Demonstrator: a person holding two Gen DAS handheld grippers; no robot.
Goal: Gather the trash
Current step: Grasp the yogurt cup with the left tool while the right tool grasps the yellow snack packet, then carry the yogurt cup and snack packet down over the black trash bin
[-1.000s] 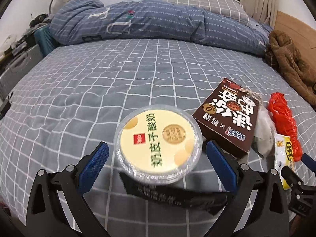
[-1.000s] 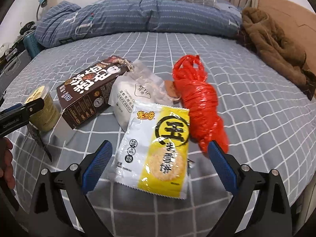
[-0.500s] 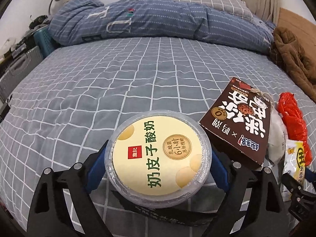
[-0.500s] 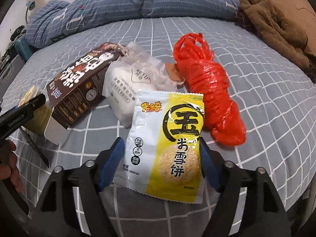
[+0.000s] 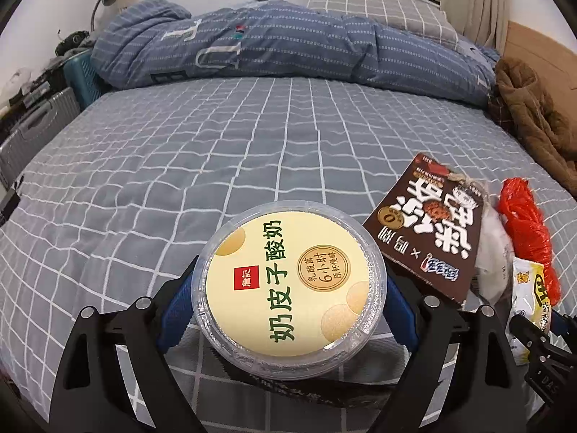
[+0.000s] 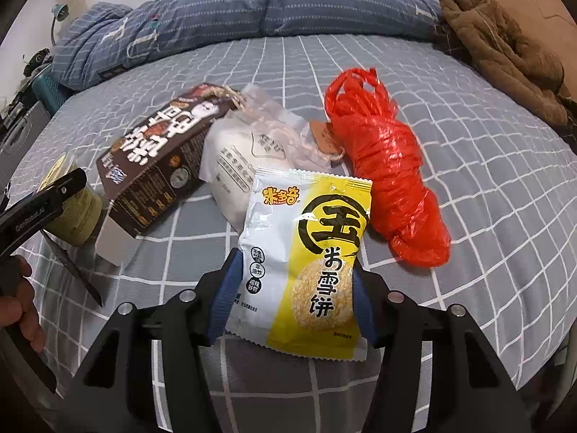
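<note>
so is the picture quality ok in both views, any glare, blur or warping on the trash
Left wrist view: strong fisheye bowing of the bedsheet grid, dark corner vignette; yogurt cup lid print sharp, faint sheen on its clear rim. Right wrist view: same warping; mild glare on the rice cracker packet and the red plastic bag, text still legible. Lighting is soft, shadows weak.

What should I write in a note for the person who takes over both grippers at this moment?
Left gripper: shut on the yogurt cup.
Right gripper: shut on the yellow snack packet.
Both items are gripped; whether they are lifted off the bed cannot be told.
On the bed, not gripped: brown box, white pouch, red plastic bag.
No bin is in view.
Left to do: drop off both items, then collect those three.
</note>
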